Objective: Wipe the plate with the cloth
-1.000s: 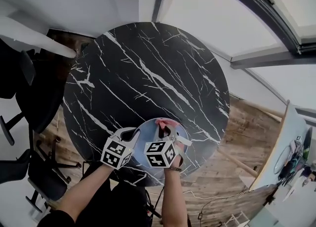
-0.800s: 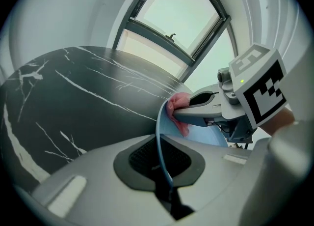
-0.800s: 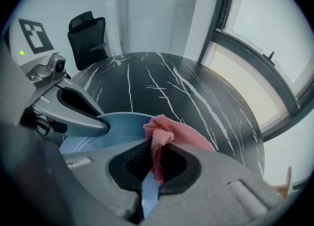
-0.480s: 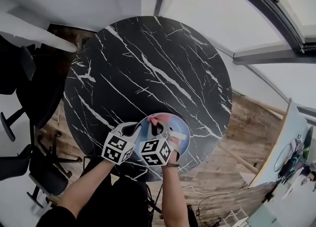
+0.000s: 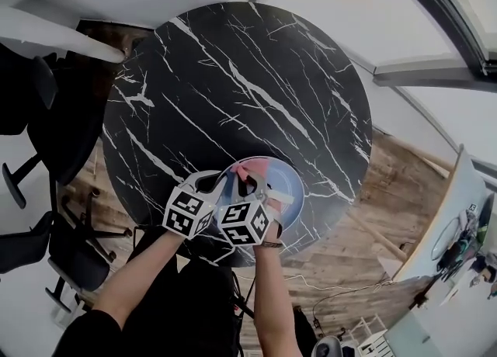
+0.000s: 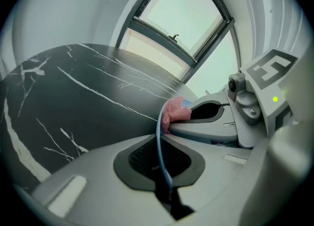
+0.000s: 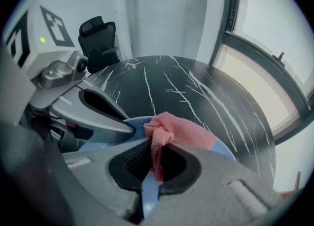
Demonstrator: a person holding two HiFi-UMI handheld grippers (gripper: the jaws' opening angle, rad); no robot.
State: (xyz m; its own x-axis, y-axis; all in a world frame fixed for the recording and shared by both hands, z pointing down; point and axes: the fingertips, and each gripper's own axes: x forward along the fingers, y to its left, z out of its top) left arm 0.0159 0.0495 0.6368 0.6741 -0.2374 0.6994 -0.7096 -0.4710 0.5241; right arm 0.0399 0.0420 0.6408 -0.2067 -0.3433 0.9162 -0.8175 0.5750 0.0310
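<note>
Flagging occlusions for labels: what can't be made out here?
- Head view: plate near half, hidden under left gripper and right gripper.
- Left gripper view: plate face, seen edge-on; only rim shows.
- Right gripper view: plate surface under cloth; clean or dirty, can't tell.

Your left gripper (image 5: pixel 218 188) and right gripper (image 5: pixel 254 192) are grey with black pads (image 6: pixel 143 156); each bears 1 black-and-white marker cube (image 5: pixel 189 213); you wear 1 dark wristband (image 5: pixel 271 244).
</note>
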